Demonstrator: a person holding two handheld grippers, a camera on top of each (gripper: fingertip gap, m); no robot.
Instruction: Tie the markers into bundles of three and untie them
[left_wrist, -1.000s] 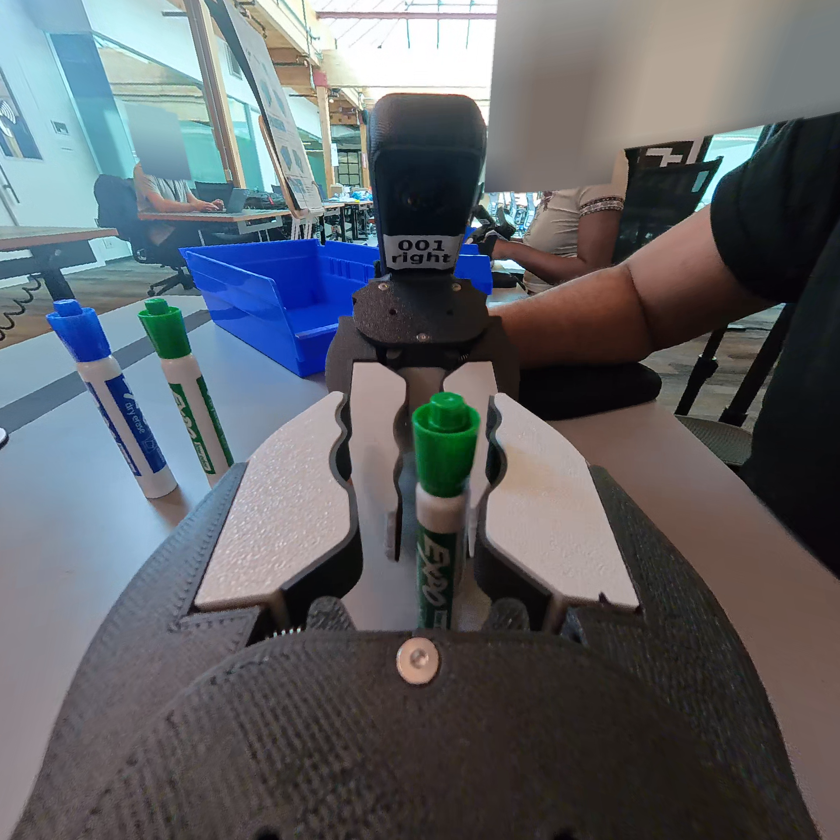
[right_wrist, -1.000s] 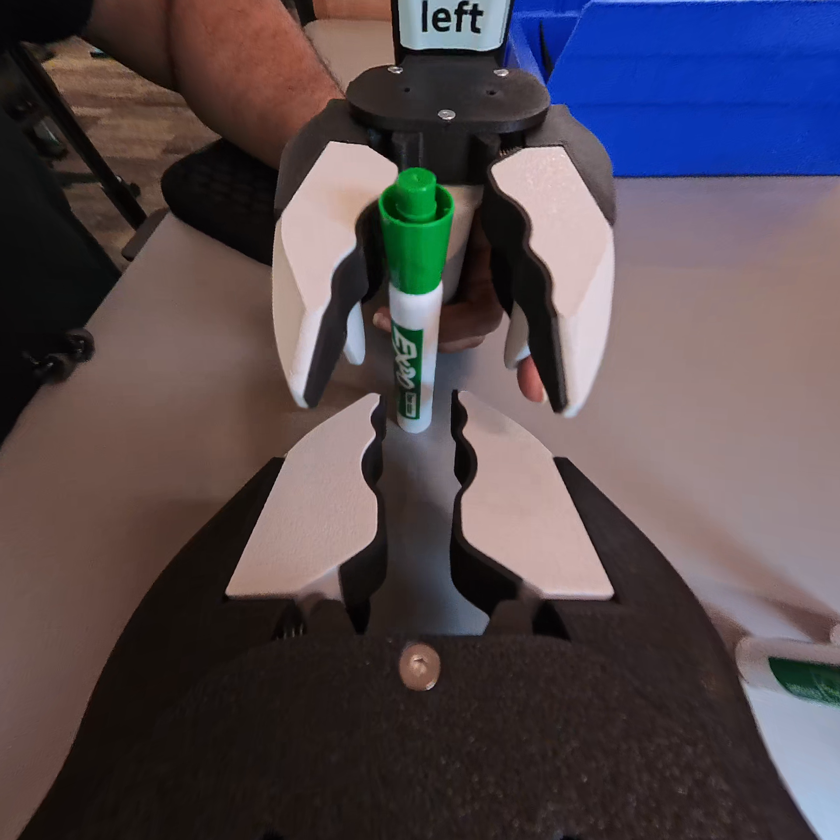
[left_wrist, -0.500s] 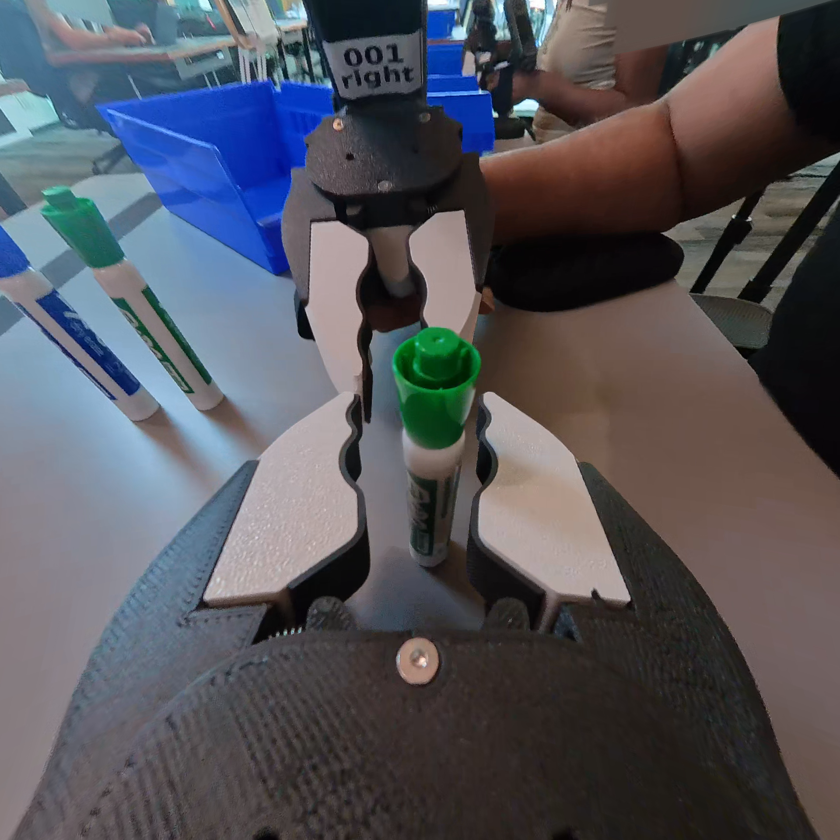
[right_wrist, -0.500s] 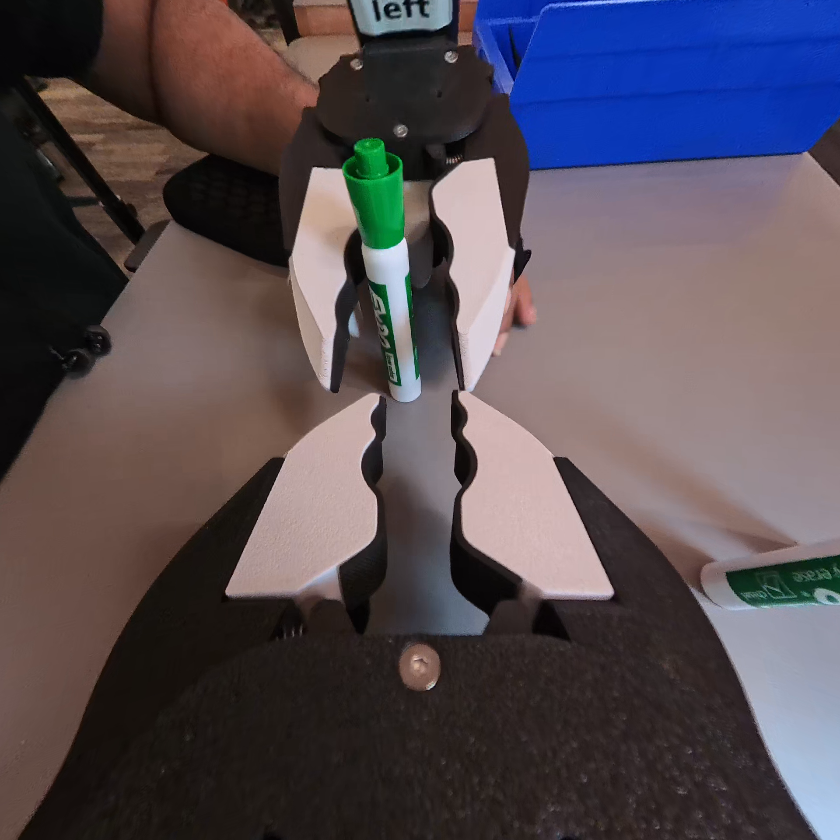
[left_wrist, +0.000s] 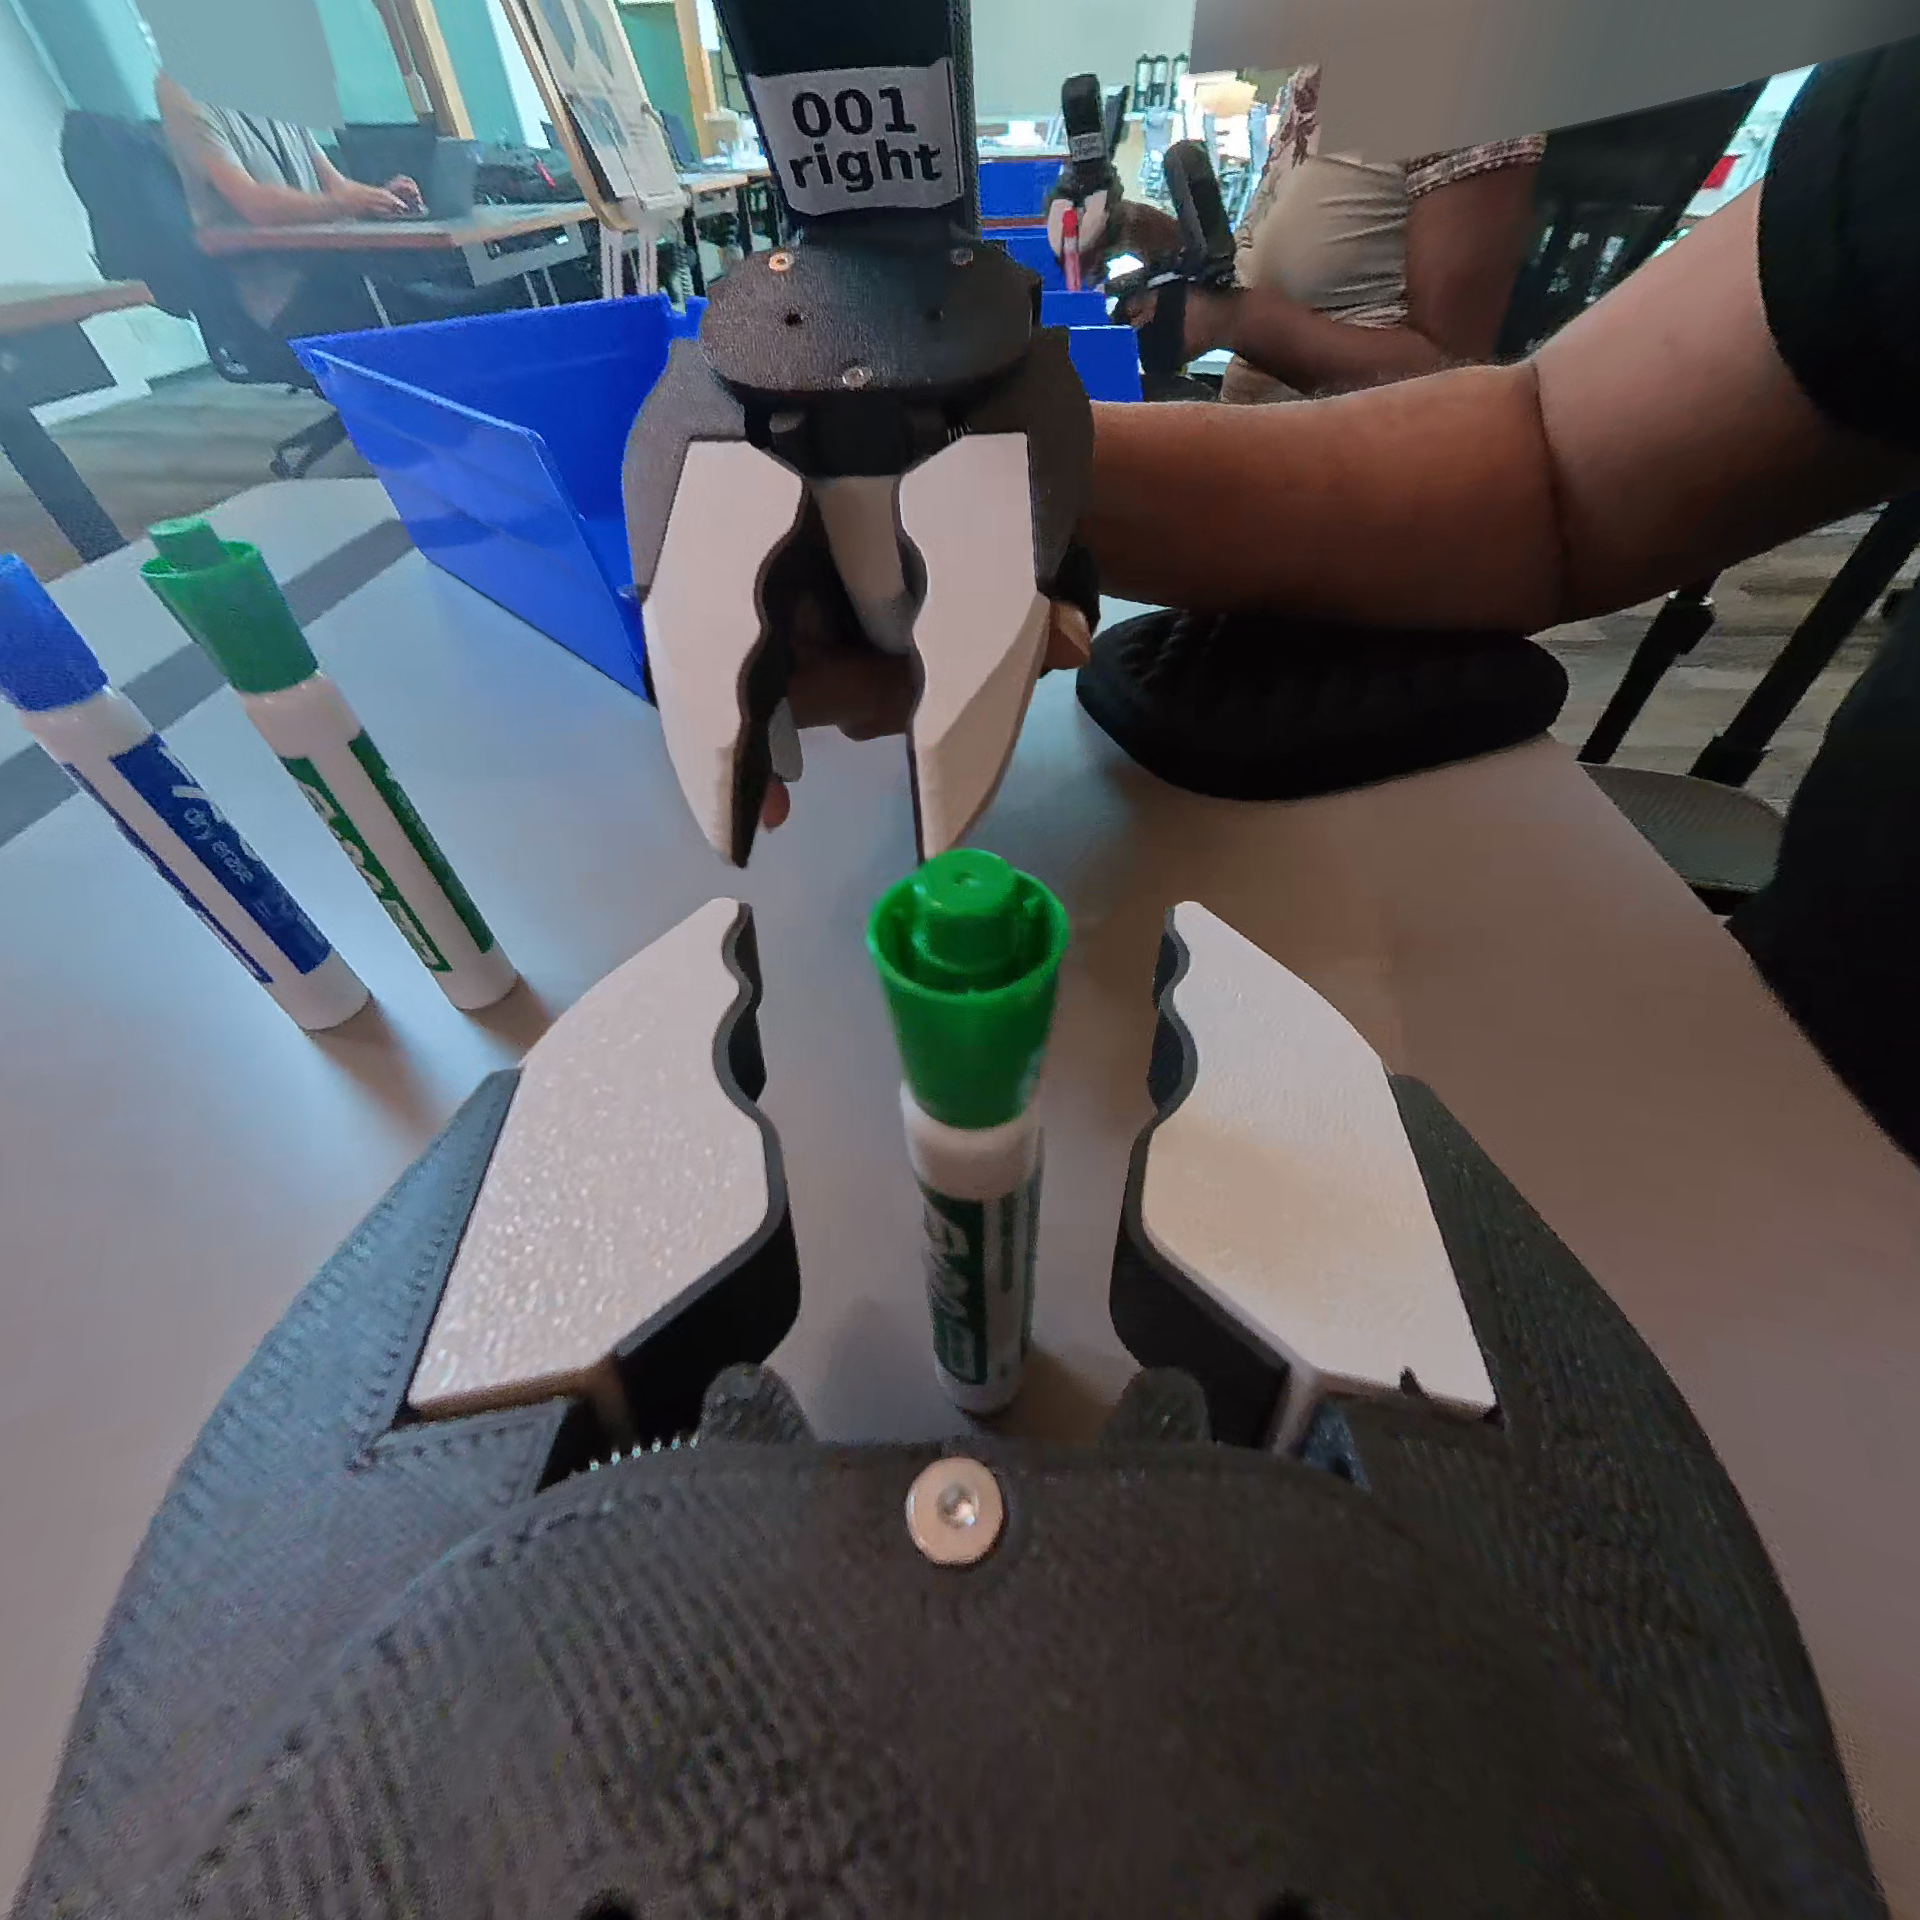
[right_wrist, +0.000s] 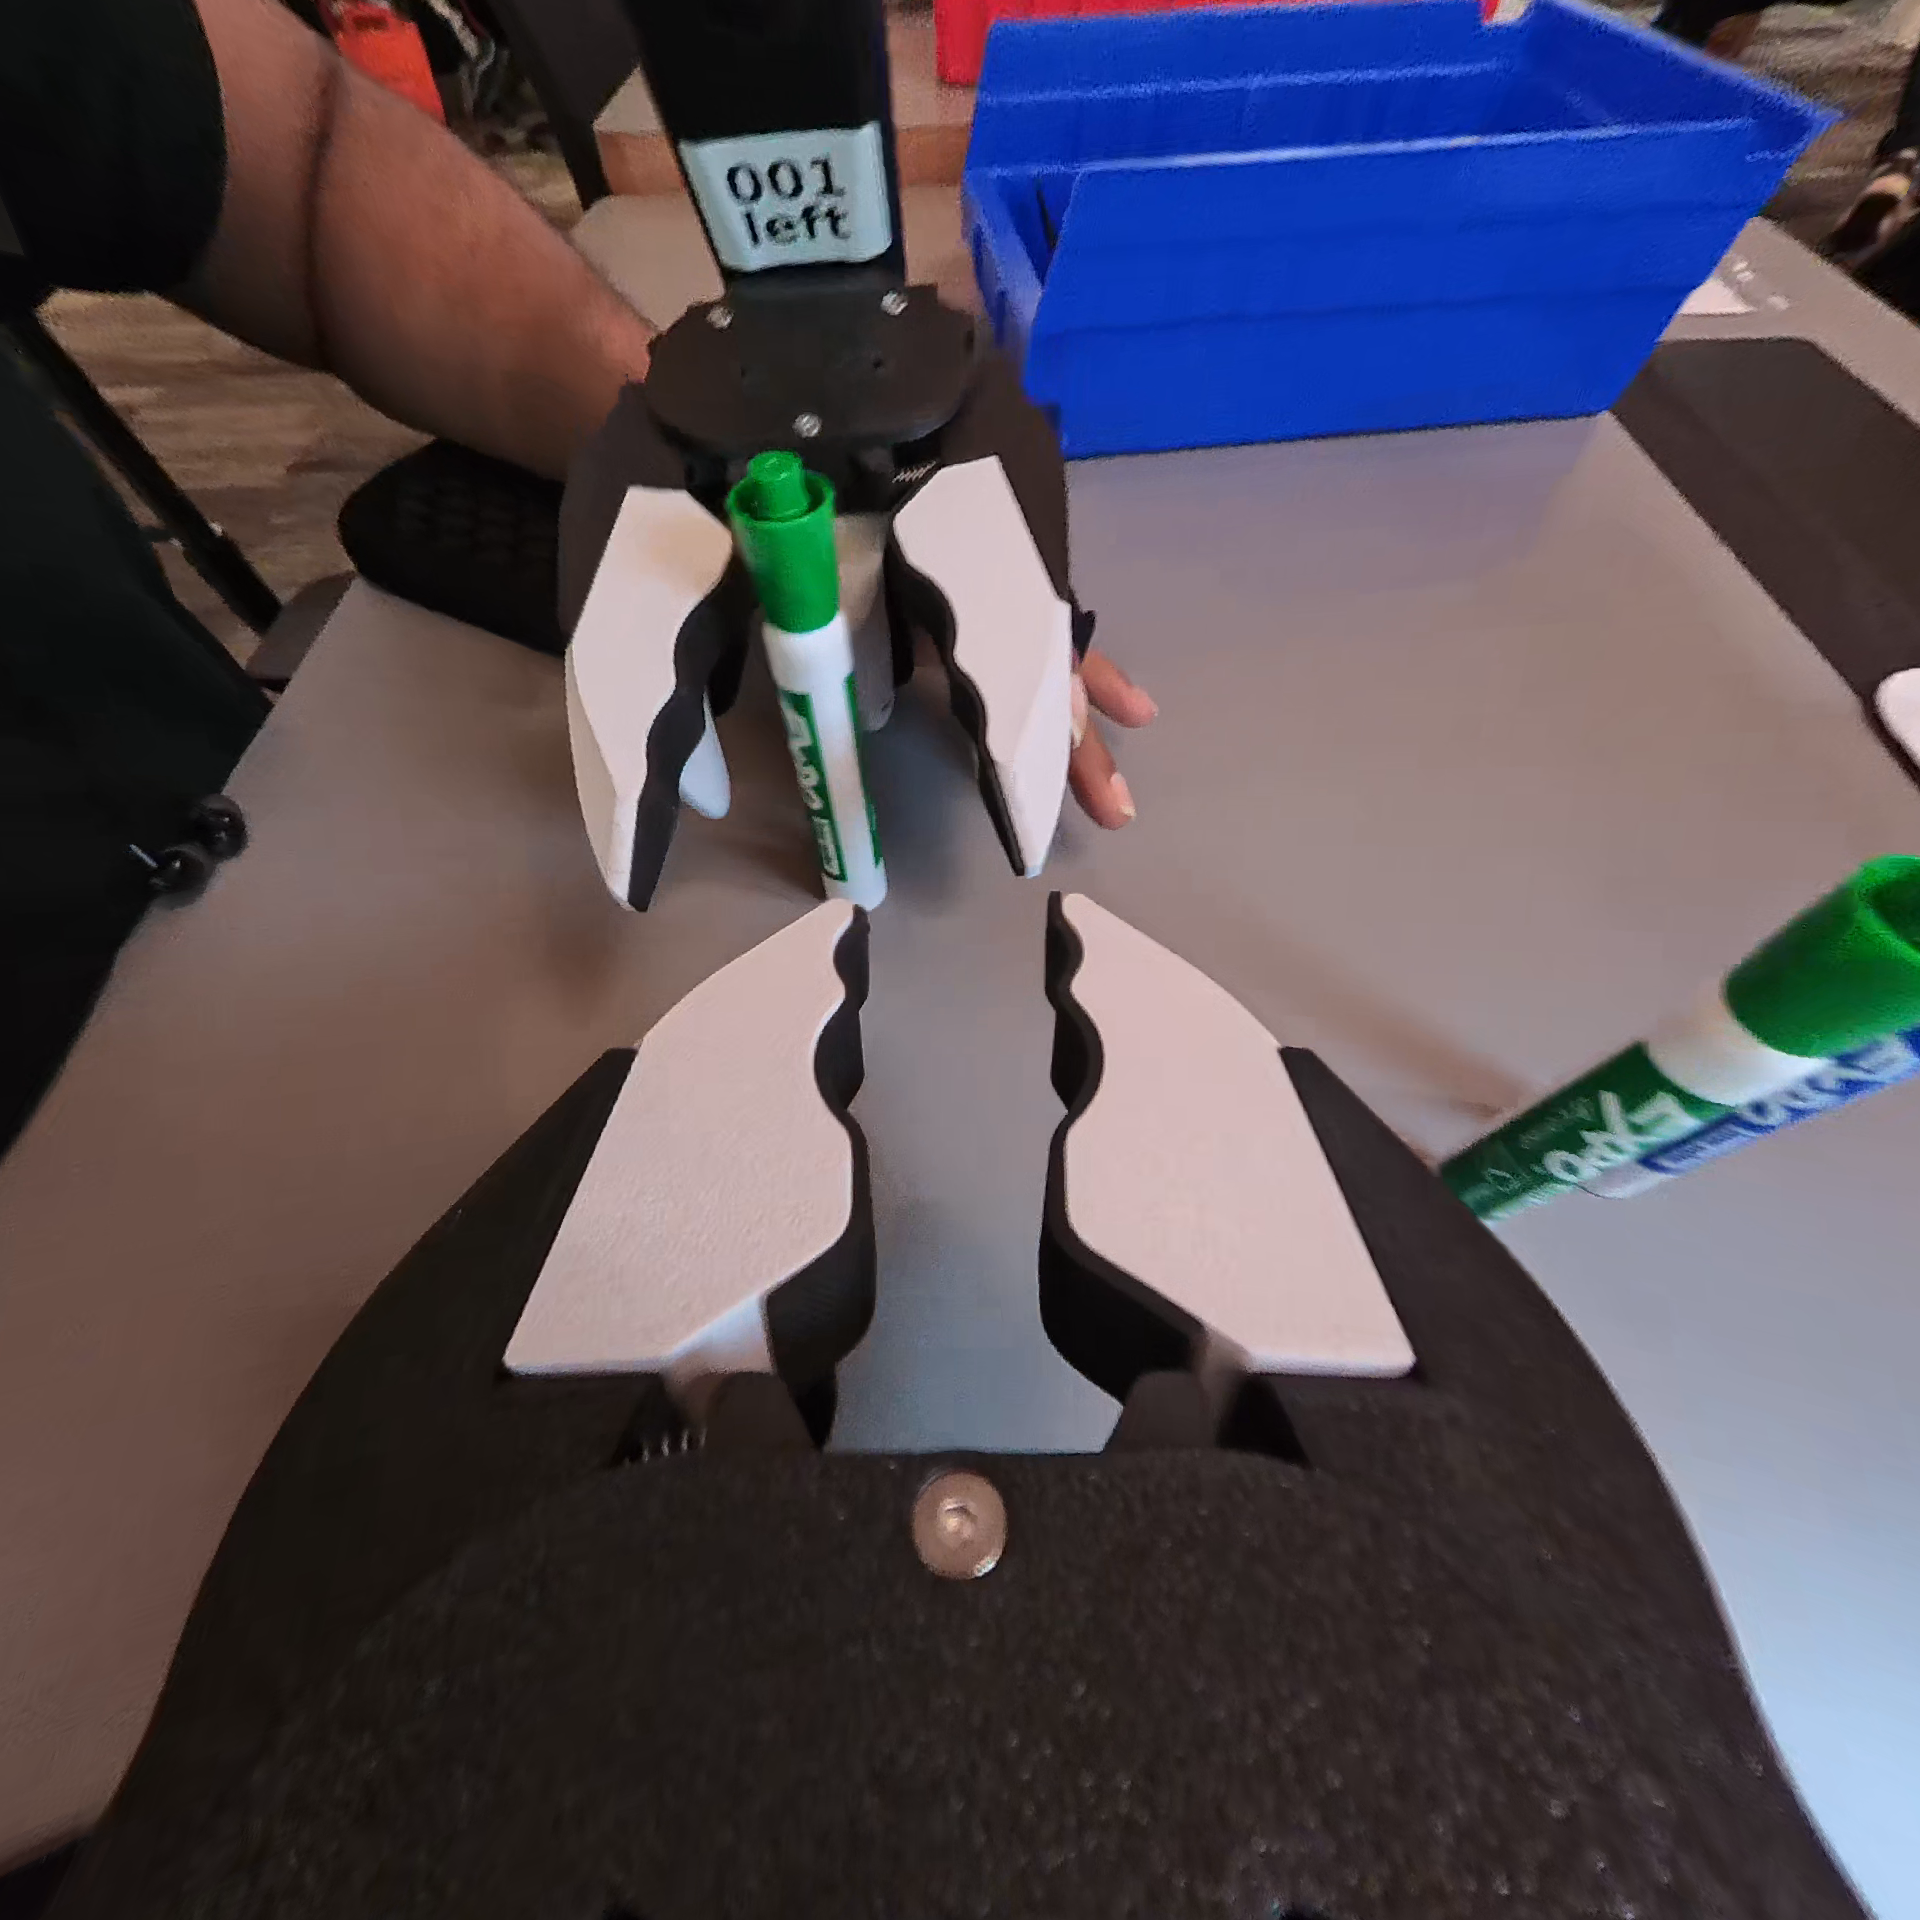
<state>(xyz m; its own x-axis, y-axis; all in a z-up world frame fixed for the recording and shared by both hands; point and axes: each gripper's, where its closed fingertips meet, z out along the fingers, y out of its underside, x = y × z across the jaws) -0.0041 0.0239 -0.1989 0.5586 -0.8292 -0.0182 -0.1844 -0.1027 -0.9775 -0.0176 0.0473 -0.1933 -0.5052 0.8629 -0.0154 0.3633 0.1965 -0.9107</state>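
Green-capped marker (left_wrist: 966, 1122): white barrel, green label band, standing on the grey table (left_wrist: 1351, 935); left of it, a second green marker (left_wrist: 322, 769), white barrel, and a blue-capped marker (left_wrist: 156, 790), white barrel, blue band; beyond it, a solid blue bin (left_wrist: 499, 447); left gripper (left_wrist: 956, 925): white speckled finger faces, black ribbed body, silver screw; right gripper (right_wrist: 951, 914): white fingers edged black, black textured body; a dark grey stripe crosses the table left of the bin.
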